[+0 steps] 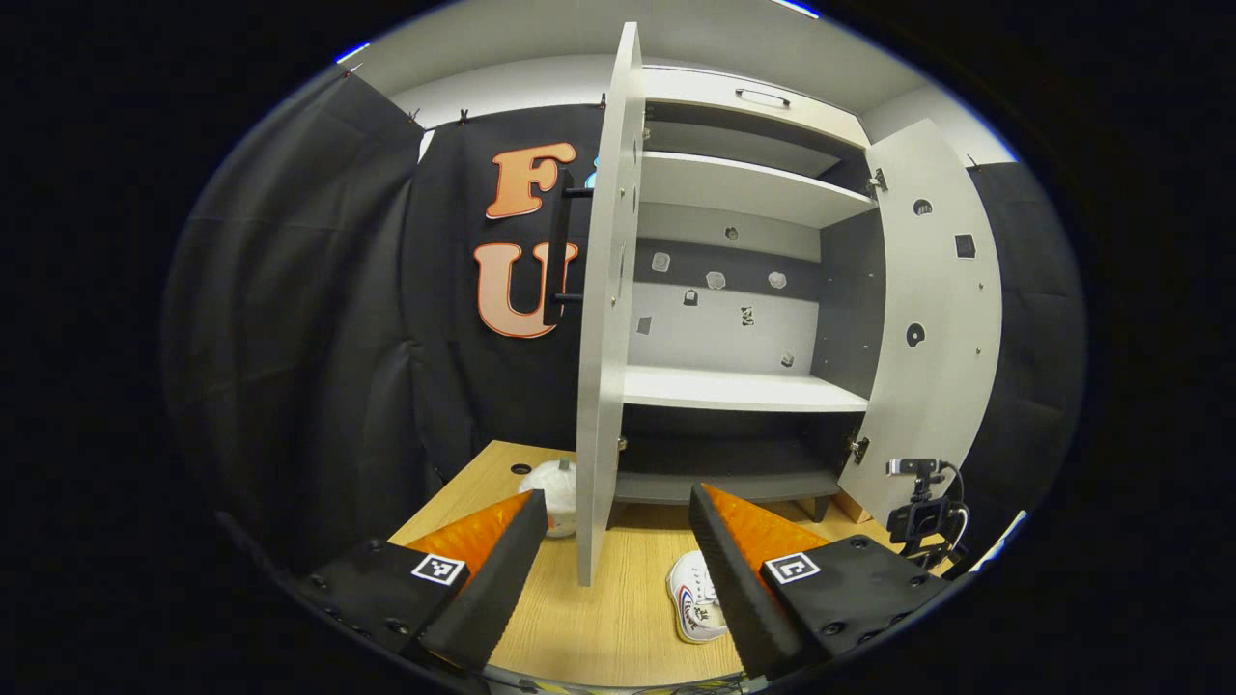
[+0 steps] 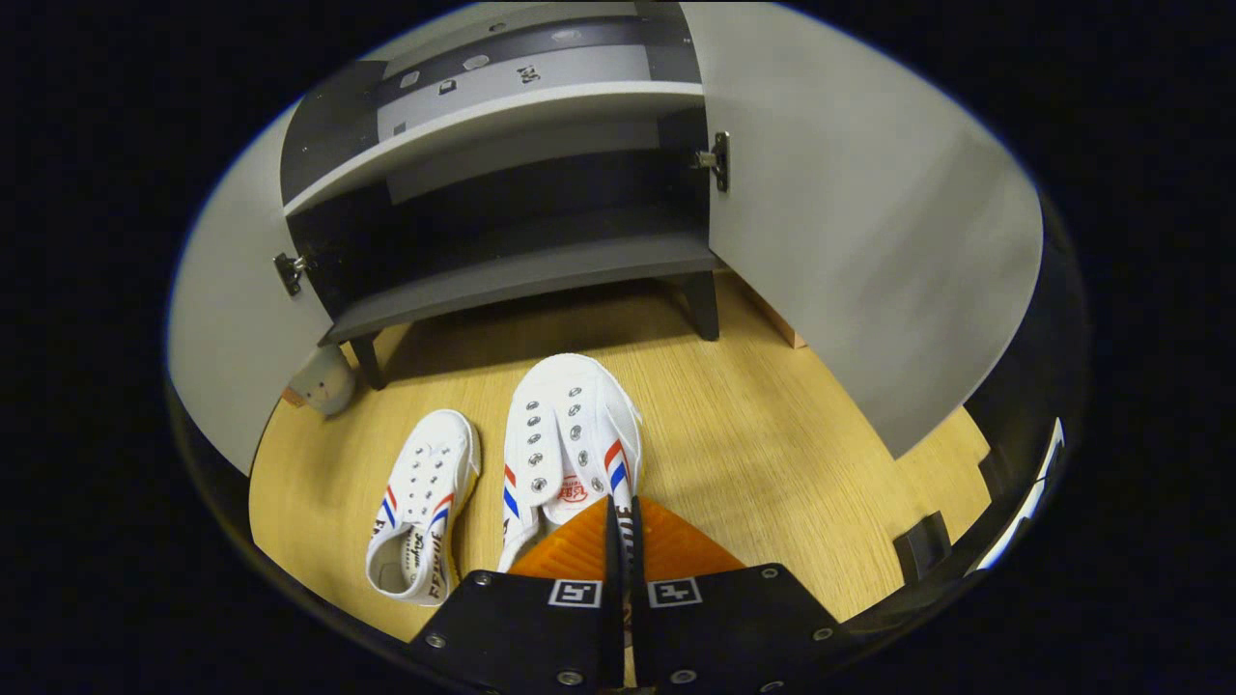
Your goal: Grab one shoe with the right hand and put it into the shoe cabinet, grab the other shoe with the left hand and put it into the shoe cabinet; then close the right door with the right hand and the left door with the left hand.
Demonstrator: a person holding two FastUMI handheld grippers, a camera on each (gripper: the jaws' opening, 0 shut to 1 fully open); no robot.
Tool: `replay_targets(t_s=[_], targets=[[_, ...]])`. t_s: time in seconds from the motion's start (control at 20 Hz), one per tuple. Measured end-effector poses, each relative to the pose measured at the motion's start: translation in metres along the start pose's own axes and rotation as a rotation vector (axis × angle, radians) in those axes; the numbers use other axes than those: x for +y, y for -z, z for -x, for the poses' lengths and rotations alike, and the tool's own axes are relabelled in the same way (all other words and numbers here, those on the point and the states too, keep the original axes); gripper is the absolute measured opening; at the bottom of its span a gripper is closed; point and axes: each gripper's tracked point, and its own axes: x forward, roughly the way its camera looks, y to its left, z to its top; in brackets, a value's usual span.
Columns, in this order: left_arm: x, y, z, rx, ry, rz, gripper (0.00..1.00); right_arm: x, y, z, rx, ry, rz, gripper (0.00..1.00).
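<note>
In the right gripper view, one white shoe (image 2: 570,434) with red and blue side stripes is being pinched at its heel-side rim by the right gripper (image 2: 618,541), whose fingers are drawn almost together with the shoe's edge between them. Whether the shoe is being lifted off the wooden floor (image 2: 772,454) cannot be told. Just beside it on the left, the other shoe (image 2: 423,502) is lying on the floor, toe toward the shoe cabinet (image 2: 521,270). The cabinet is standing beyond both shoes, its dark bottom shelf being left bare and both doors swung open.

In the left gripper view, the left gripper (image 1: 610,560) is being held wide open, with nothing between its fingers. A shoe (image 1: 693,598) is partly seen beside one finger. The left door (image 1: 606,309) is seen edge-on, the right door (image 1: 932,319) swung outward.
</note>
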Motion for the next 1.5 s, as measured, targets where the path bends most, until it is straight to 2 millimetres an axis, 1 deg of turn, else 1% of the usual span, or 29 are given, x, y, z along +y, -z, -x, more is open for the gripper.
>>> replay_targets(t_s=[0.2, 0.35, 0.55, 0.6, 0.65, 0.7, 0.75, 0.8, 0.95, 1.05, 1.15, 1.3, 1.35, 1.4, 1.45, 1.5], targets=[[-0.006, 0.005, -0.011, 0.007, 0.012, 0.0, 0.97, 0.023, -0.053, 0.031, -0.073, -0.067, 0.008, 0.03], [-0.01, 0.004, -0.016, 0.004, 0.022, -0.003, 0.97, 0.037, -0.083, 0.047, -0.114, -0.092, 0.009, 0.03], [-0.014, 0.007, -0.021, 0.007, 0.034, 0.001, 0.97, 0.056, -0.141, 0.074, -0.191, -0.139, -0.024, 0.03], [-0.014, 0.007, -0.022, 0.007, 0.035, 0.001, 0.99, 0.059, -0.156, 0.079, -0.213, -0.146, -0.024, 0.03], [-0.014, 0.006, -0.023, 0.006, 0.037, -0.001, 0.97, 0.07, -0.175, 0.078, -0.235, -0.149, -0.024, 0.03], [-0.015, 0.006, -0.023, 0.005, 0.038, -0.005, 0.99, 0.072, -0.189, 0.079, -0.25, -0.153, -0.028, 0.03], [-0.016, 0.005, -0.023, 0.003, 0.039, -0.01, 0.97, 0.074, -0.207, 0.084, -0.271, -0.159, -0.036, 0.03], [-0.016, 0.004, -0.024, 0.001, 0.04, -0.014, 0.97, 0.075, -0.22, 0.085, -0.288, -0.162, -0.04, 0.03], [-0.016, 0.003, -0.022, -0.005, 0.041, -0.023, 0.97, 0.079, -0.263, 0.083, -0.34, -0.152, -0.029, 0.03], [-0.016, 0.004, -0.021, -0.007, 0.04, -0.023, 0.97, 0.081, -0.292, 0.076, -0.364, -0.141, -0.016, 0.02], [-0.016, 0.004, -0.022, -0.008, 0.037, -0.019, 0.97, 0.082, -0.317, 0.068, -0.37, -0.136, -0.019, 0.02], [-0.015, 0.005, -0.021, -0.005, 0.032, -0.014, 0.97, 0.083, -0.358, 0.052, -0.394, -0.121, -0.024, 0.02], [-0.015, 0.005, -0.021, -0.003, 0.029, -0.015, 0.97, 0.082, -0.368, 0.045, -0.394, -0.112, -0.024, 0.02], [-0.014, 0.006, -0.02, -0.001, 0.024, -0.016, 0.94, 0.082, -0.378, 0.037, -0.395, -0.099, -0.017, 0.02], [-0.013, 0.006, -0.021, -0.001, 0.018, -0.017, 0.94, 0.081, -0.388, 0.028, -0.396, -0.084, -0.005, 0.02], [-0.012, 0.006, -0.02, 0.0, 0.011, -0.016, 0.97, 0.08, -0.398, 0.02, -0.396, -0.076, -0.001, 0.03]])
